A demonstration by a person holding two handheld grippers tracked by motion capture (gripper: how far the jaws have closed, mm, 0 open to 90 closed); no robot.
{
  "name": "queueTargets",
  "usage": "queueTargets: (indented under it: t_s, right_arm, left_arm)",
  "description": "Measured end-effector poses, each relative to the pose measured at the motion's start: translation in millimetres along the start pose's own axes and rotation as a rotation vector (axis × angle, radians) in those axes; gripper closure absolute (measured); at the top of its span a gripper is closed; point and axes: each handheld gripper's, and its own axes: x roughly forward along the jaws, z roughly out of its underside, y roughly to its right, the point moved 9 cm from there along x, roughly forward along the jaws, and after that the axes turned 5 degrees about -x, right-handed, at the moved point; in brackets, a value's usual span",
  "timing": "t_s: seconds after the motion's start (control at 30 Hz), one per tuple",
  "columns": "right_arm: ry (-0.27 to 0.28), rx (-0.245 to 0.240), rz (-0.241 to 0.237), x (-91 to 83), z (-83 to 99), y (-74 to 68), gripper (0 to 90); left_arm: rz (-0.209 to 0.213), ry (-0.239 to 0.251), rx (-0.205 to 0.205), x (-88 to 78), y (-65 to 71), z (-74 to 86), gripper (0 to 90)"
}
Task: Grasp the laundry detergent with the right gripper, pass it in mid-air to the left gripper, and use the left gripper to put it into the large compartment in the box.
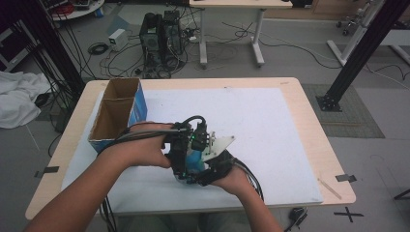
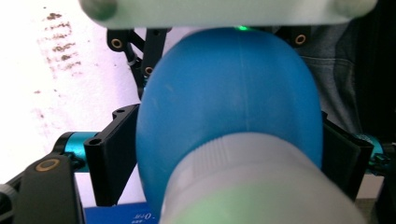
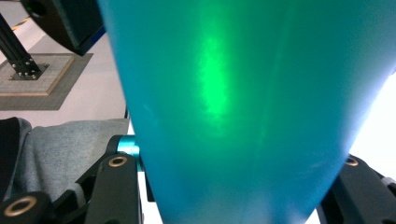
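A blue bottle with a white ribbed cap is held between both grippers above the front middle of the white mat. In the left gripper view the left gripper has a black jaw pressed on each side of the bottle's rounded shoulder, with the cap pointing toward the camera. My right gripper is shut on the bottle's blue body, a jaw on each side. From above, the left gripper and the right gripper sit close together around the bottle.
An open cardboard box with a blue side stands on the mat's left edge. A thin wooden stick and a strip of tape lie on the table's right front corner. Cables trail off the front edge.
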Motion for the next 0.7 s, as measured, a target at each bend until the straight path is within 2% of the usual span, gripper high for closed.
queueTargets:
  t_s: [0.03,0.07,0.1,0.17,0.2,0.23,0.3,0.37,0.4,0.43,0.47,0.53,0.6,0.7]
  right_arm:
    - [0.0,0.0,0.0,0.0,0.0,0.0,45.4]
    - [-0.011,0.005,-0.009,0.4,1.2,-1.4,45.4]
    - [-0.017,0.011,-0.007,0.3,1.8,-1.7,45.4]
    - [0.013,-0.05,0.026,1.4,-1.1,5.8,45.4]
    - [0.019,-0.06,0.031,1.6,-1.5,7.1,45.4]
    - [0.021,-0.052,0.029,1.8,-1.4,6.4,45.4]
    - [0.019,-0.018,0.023,2.0,-0.8,3.1,45.4]
    - [0.011,-0.028,0.015,1.5,0.3,3.2,45.4]
    - [0.012,-0.032,0.018,1.5,0.3,3.7,45.4]
    - [0.024,-0.016,0.023,2.1,-1.1,3.4,45.4]
    - [0.022,-0.034,0.022,1.4,-0.8,4.8,45.4]
    - [0.027,-0.037,0.025,1.6,-1.0,5.4,45.4]
    - [0.025,-0.034,0.023,1.6,-0.9,5.1,45.4]
    - [0.025,-0.027,0.024,2.1,-1.1,4.2,45.4]
  left_arm:
    - [0.0,0.0,0.0,0.0,0.0,0.0,21.3]
    - [-0.019,0.002,0.035,0.2,-3.7,-1.6,21.4]
    - [-0.017,0.005,0.029,0.5,-3.5,-2.0,21.5]
    - [-0.011,0.005,0.023,0.9,-2.9,-2.0,21.8]
    - [-0.017,0.003,0.032,0.5,-3.9,-2.1,22.0]
    - [-0.011,0.0,0.028,0.4,-3.0,-1.7,23.0]
    - [-0.036,0.005,0.052,0.0,-6.4,-3.3,25.5]
    - [-0.035,0.001,0.053,0.1,-6.4,-3.2,26.7]
    - [-0.01,-0.001,0.017,0.9,-2.1,-2.0,26.8]
    - [-0.02,0.001,0.035,0.4,-4.0,-2.7,26.9]
    - [-0.022,0.0,0.033,0.4,-4.0,-2.7,27.8]
    - [-0.021,-0.003,0.033,0.3,-4.1,-2.6,28.5]
    - [-0.025,-0.007,0.031,0.3,-4.0,-2.5,30.8]
    - [-0.007,-0.01,0.015,0.4,-2.1,-1.8,32.7]
